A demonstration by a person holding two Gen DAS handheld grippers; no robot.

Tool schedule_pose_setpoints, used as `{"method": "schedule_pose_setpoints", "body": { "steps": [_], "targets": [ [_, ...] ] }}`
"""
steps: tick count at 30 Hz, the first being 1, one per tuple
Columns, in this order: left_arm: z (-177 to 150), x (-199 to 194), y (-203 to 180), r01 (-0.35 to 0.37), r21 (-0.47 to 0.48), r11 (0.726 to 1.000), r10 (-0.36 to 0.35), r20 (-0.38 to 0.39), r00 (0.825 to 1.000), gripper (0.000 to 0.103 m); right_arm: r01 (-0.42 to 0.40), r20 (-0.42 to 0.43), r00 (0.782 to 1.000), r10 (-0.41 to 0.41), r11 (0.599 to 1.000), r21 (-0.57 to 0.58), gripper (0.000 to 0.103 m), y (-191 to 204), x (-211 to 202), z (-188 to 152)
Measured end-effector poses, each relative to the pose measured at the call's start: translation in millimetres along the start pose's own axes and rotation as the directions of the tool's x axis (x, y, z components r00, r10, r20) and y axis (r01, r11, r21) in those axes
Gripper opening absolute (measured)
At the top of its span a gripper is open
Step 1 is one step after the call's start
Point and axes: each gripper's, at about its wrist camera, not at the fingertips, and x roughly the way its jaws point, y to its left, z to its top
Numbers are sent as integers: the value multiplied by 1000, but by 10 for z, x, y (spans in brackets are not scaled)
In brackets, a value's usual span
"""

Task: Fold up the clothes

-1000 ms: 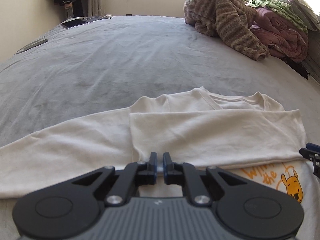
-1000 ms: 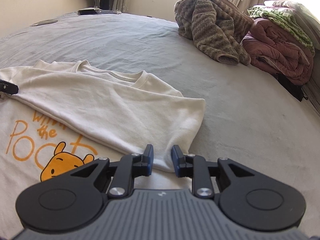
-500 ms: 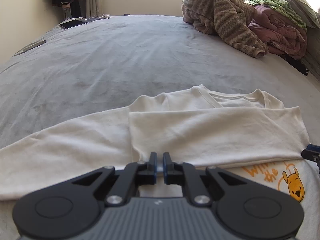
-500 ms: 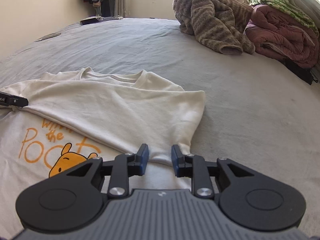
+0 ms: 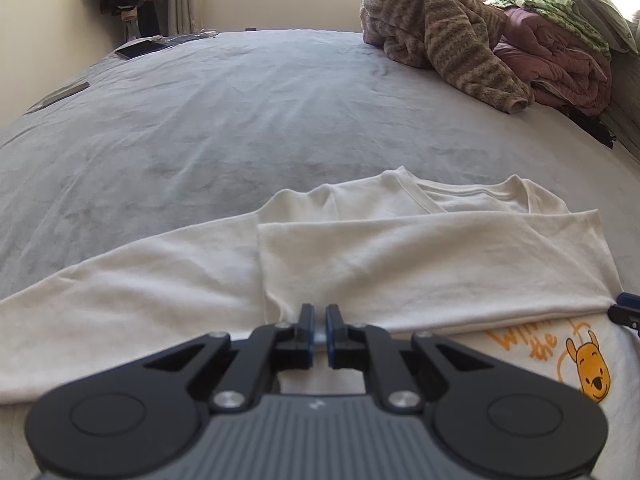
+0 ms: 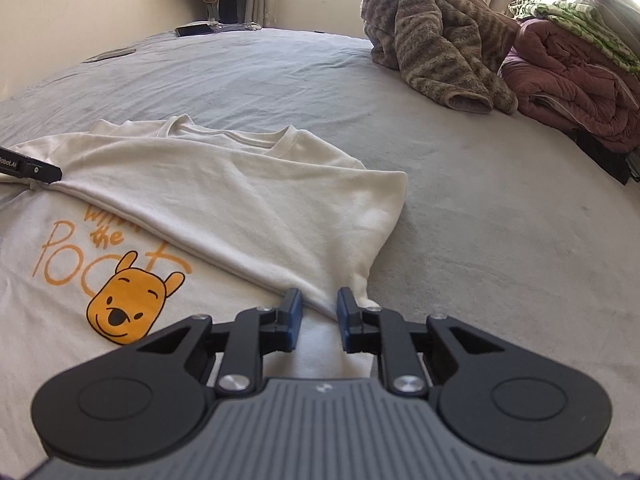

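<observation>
A cream long-sleeved shirt (image 5: pixel 400 264) with an orange bear print (image 6: pixel 128 308) lies flat on the grey bed (image 5: pixel 280 120). One sleeve is folded across its chest. My left gripper (image 5: pixel 319 314) sits at the near left corner of that folded part, jaws almost together, and the cloth puckers at its tips. It shows as a black tip (image 6: pixel 36 170) at the left edge of the right wrist view. My right gripper (image 6: pixel 319 300) is open at the fold's right corner, with the cloth's point lying between its fingers. Its tip (image 5: pixel 626 312) shows in the left wrist view.
A brown striped fleece (image 5: pixel 440 40) is heaped at the far right of the bed. Stacked maroon and green quilts (image 5: pixel 560 56) sit beside it. A tablet (image 5: pixel 140 48) and a flat dark item (image 5: pixel 64 94) lie at the far left edge, by the wall.
The right gripper's jaws widened a little, then narrowed slightly, staying at the fold's corner. The left gripper has held its place on the cloth.
</observation>
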Motion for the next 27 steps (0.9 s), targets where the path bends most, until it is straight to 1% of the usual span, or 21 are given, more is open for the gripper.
{"method": "schedule_pose_setpoints", "body": {
  "steps": [1,2,3,7,10,14,16,17,20,22,24,25,26,27],
  "targets": [
    [1,2,11,4,-5,1000,-4,-1,1000,8,-4,-2,1000,4,1000,5,16,-18,-8,0],
    [1,5,21,7,-9,1000,-7,-2,1000,8,-9,-5,1000,9,1000,10,10,-37,-17,1],
    [2,8,19,6,-7,1000,-6,-2,1000,8,-13,-7,1000,13,1000,15,8,-55,-25,1],
    [-8,6,-29,-8,23,1000,8,8,1000,8,-31,-17,999,32,999,36,8,-128,-59,2],
    [1,-6,-22,-3,18,1000,3,8,1000,8,-42,-22,999,43,998,51,8,-179,-82,5],
    [21,-35,-14,8,-6,1000,-8,9,1000,8,-29,-7,1000,29,997,65,9,-186,-67,43],
    [30,-81,-39,18,-5,1000,-17,29,999,9,-22,0,1000,22,997,72,10,-189,-60,62],
    [34,-104,-51,22,-4,1000,-22,39,999,9,-19,4,1000,18,997,76,14,-191,-56,71],
    [48,-174,-88,36,-2,999,-35,69,997,10,-9,14,1000,7,996,87,14,-196,-45,100],
    [46,-196,-118,51,3,999,-51,80,995,12,-2,22,1000,0,996,94,14,-199,-38,119],
    [17,-147,-145,47,17,999,-48,60,997,14,1,27,1000,-4,995,99,14,-208,-30,133],
    [2,-121,-153,42,22,999,-43,49,998,14,-10,23,1000,8,996,94,15,-234,-26,122],
    [-10,-93,-146,31,23,999,-32,37,999,14,-21,19,1000,19,996,89,16,-259,-21,112],
    [-9,-83,-128,29,18,999,-30,33,999,14,-34,15,999,33,996,83,20,-289,-28,105]
  ]
}}
